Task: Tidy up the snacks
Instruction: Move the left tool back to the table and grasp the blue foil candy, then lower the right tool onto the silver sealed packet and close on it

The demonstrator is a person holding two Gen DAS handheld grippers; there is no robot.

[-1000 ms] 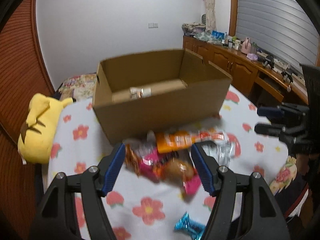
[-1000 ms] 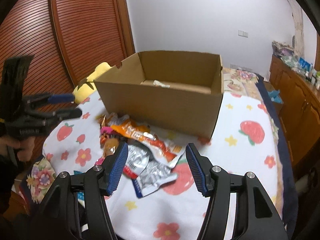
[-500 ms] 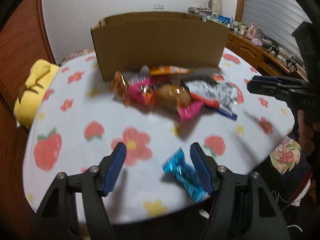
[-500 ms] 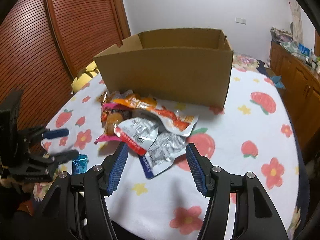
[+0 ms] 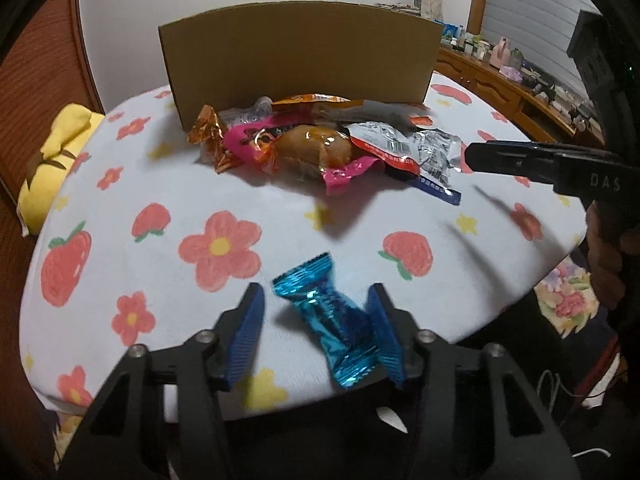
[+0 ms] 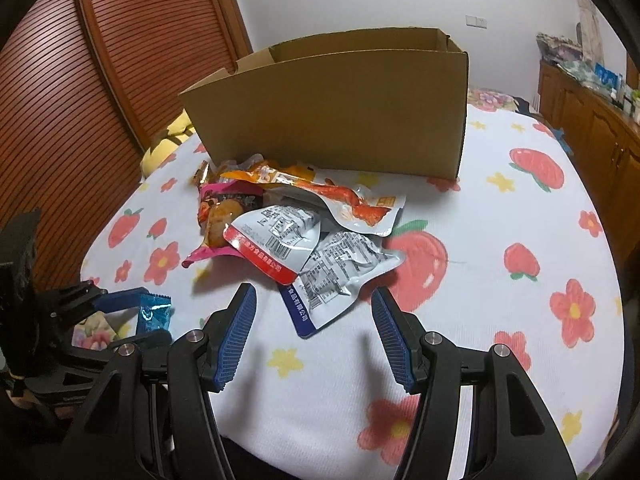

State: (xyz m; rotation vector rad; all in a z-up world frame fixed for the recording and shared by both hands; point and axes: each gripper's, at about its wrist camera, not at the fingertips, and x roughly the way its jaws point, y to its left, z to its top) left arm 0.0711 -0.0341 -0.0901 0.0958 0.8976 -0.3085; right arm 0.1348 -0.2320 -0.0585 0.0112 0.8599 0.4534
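- White cloth printed with red flowers and strawberries (image 5: 224, 248) is spread over the table, and a wall of reddish louvred wood panels (image 6: 120, 60) is seen behind it.
- A brown cardboard box (image 5: 296, 56) is stood on the far part of the cloth, open at the top; its inside is hidden from both views.
- A heap of snack packets (image 6: 288, 224) is piled on the cloth just in front of the box, with its far edge touching or nearly touching the box wall.
- Within the heap, a pink wrapper around a brown bun (image 5: 316, 152), an orange twisted sweet (image 5: 210, 138), an orange packet (image 6: 348, 200) and silver pouches with printed labels (image 6: 340, 268) are overlapped.
- A blue foil candy (image 5: 332, 320) is lying apart from the heap, near the table's front edge.
- The left gripper (image 5: 320, 332) is spread wide around this candy; one blue pad (image 5: 384, 332) is touching or nearly touching the wrapper, while the other pad is kept clear, so nothing is clamped.
- The right gripper (image 6: 314, 336) is held spread above the cloth, just before the silver pouches, and nothing is gripped between its pads.
- A yellow plush toy (image 5: 52, 160) is seen beyond the table's left edge.
- A wooden sideboard loaded with small items (image 5: 520, 76) is set along the right wall.
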